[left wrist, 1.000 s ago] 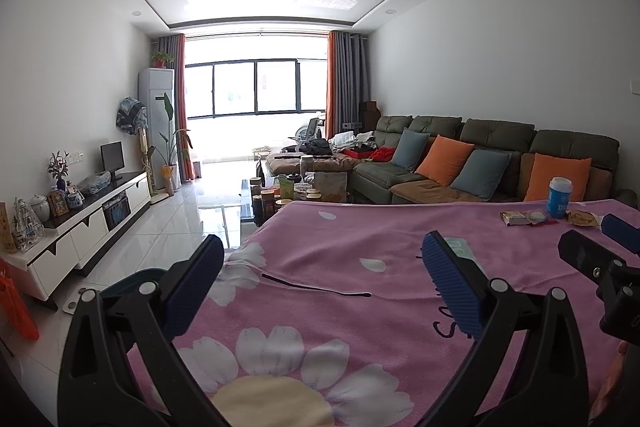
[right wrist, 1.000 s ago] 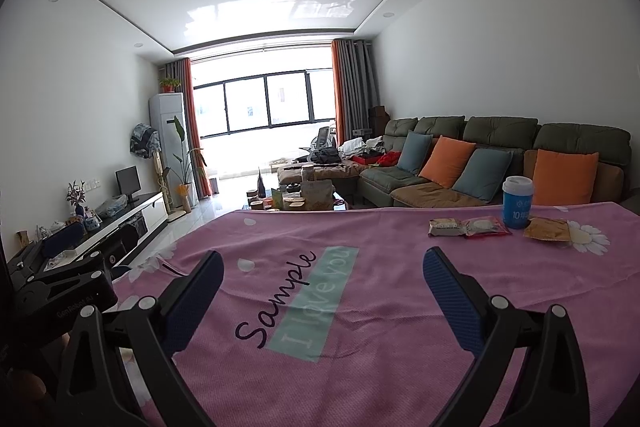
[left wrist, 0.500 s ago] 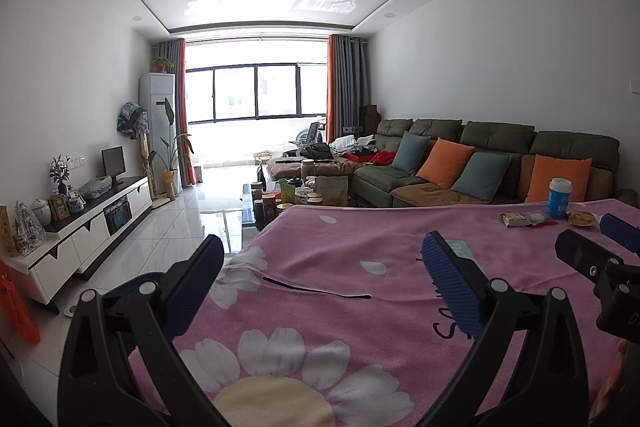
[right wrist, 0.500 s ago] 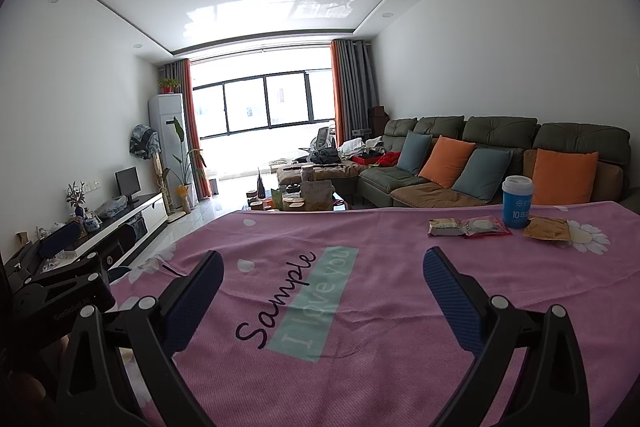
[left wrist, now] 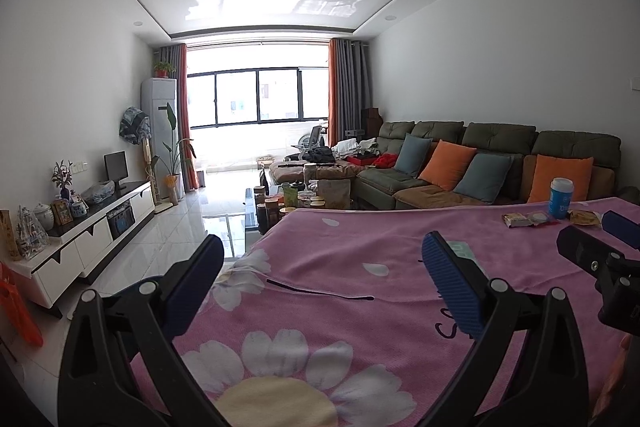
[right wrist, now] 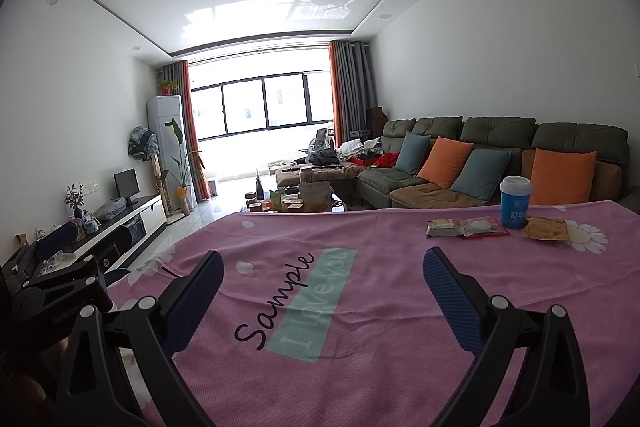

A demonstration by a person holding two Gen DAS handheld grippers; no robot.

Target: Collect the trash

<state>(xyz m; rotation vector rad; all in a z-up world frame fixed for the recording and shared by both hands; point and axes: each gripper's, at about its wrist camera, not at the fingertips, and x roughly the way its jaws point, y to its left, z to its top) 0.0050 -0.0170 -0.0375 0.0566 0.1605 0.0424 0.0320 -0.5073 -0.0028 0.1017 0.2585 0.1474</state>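
On the far right of the pink flowered tablecloth (right wrist: 360, 227) lie a brown snack wrapper (right wrist: 443, 227), a red-edged clear packet (right wrist: 485, 227) and a tan packet (right wrist: 546, 229). A blue cup with a white lid (right wrist: 515, 202) stands upright behind them. The same cup (left wrist: 561, 197) and wrappers (left wrist: 524, 219) show small at the right in the left wrist view. My right gripper (right wrist: 322, 269) is open, low over the cloth, well short of the trash. My left gripper (left wrist: 322, 253) is open over the cloth's left end, nothing between its fingers.
A green sofa (right wrist: 500, 147) with orange and blue cushions runs behind the table. A cluttered coffee table (right wrist: 300, 201) stands beyond the cloth's far edge. A white TV cabinet (left wrist: 92, 235) lines the left wall. An orange bag (left wrist: 18, 311) hangs at the lower left.
Both views have barely shifted; the left wrist view tilted slightly upward. Both grippers stay open and nothing on the cloth has moved.
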